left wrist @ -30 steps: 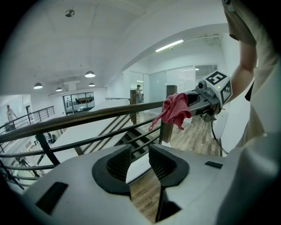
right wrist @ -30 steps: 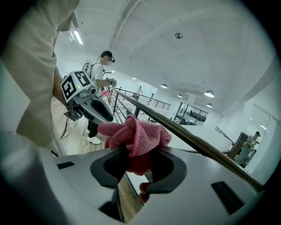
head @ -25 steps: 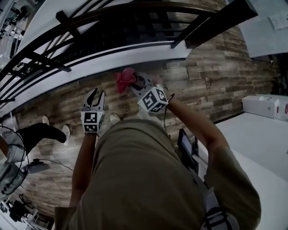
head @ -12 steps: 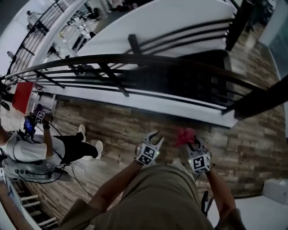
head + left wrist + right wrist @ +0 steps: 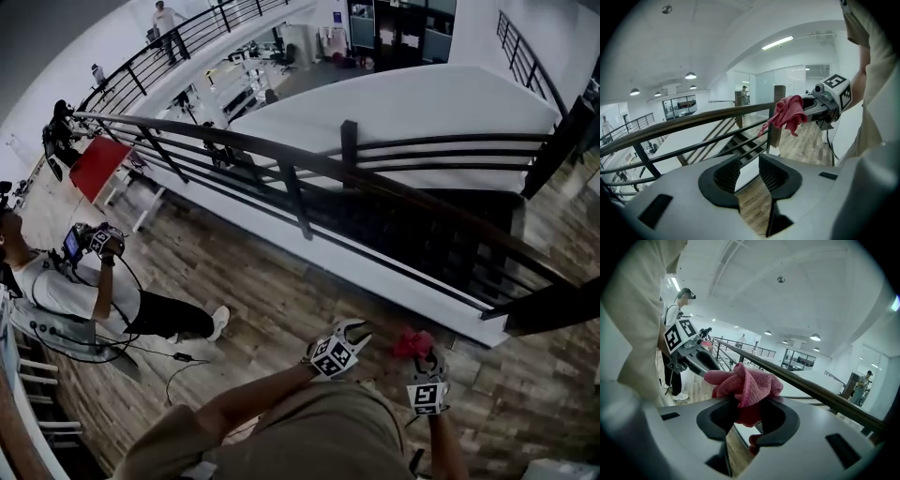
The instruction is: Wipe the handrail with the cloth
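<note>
The dark handrail (image 5: 281, 157) curves across the head view above a wooden floor, beyond both grippers. My right gripper (image 5: 418, 356) is shut on a bunched pink cloth (image 5: 411, 343), which sits short of the rail. In the right gripper view the cloth (image 5: 745, 382) bulges out between the jaws, with the handrail (image 5: 813, 389) running past behind it. My left gripper (image 5: 354, 329) is beside it on the left, open and empty. In the left gripper view the open jaws (image 5: 747, 162) frame bare floor, with the handrail (image 5: 689, 123) ahead and the cloth (image 5: 789, 112) at the upper right.
Black balusters and lower rails (image 5: 394, 239) fill the space under the handrail, with a staircase (image 5: 740, 143) beyond. A person with gear (image 5: 66, 281) crouches on the floor at the left, cables (image 5: 178, 356) trailing near them. A red board (image 5: 97, 165) stands at the far left.
The head view has swung up from the floor to take in the railing and hall. Both grippers now sit low in the frame, side by side, and the cloth stays in the right one.
</note>
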`<state>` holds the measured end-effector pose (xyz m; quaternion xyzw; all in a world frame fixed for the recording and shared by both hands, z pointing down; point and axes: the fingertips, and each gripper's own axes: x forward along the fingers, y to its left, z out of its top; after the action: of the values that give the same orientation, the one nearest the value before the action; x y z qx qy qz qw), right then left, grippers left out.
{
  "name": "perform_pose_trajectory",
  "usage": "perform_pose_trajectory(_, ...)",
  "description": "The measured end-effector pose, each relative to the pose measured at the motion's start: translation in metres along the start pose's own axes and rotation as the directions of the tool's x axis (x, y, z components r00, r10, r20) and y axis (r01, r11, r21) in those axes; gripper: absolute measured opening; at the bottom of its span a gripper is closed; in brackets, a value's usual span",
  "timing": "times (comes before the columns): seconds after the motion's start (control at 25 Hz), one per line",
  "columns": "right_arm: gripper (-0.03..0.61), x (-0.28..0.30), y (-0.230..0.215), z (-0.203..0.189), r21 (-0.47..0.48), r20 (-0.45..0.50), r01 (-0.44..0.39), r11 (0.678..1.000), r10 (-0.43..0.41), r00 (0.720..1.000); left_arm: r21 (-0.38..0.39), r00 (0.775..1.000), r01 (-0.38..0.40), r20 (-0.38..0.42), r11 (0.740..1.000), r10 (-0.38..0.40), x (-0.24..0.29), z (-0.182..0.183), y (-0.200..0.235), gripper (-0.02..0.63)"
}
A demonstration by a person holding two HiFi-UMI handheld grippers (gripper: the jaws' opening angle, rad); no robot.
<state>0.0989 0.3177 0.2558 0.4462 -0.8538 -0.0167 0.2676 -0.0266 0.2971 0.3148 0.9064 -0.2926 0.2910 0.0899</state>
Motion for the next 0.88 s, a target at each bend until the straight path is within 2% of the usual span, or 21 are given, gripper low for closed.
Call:
perform_pose_trajectory(0.12,0.124,0.006,-0.002,-0.010,0.006,0.005,0.009,1.000,-0.009,1.000,0.010,1.000,-0.001,-0.003,1.000,0.001,0.008,-0.006,0.001,0.118)
perform_pose_trajectory(0.64,0.124,-0.002,-0.010,-0.012,0.002,0.022,0.030,1.000,-0.031,0.999,0.031,1.000,-0.011,0.005,0.999,0.011,0.012,-0.002,-0.006,0.118)
perform_pose_trajectory(0.88,0.124,-0.015,-0.011,-0.019,0.010,0.021,0.036,0.999,-0.036,0.999,0.033,1.000,-0.007,0.000,0.999,0.007,0.014,0.001,-0.021,0.118)
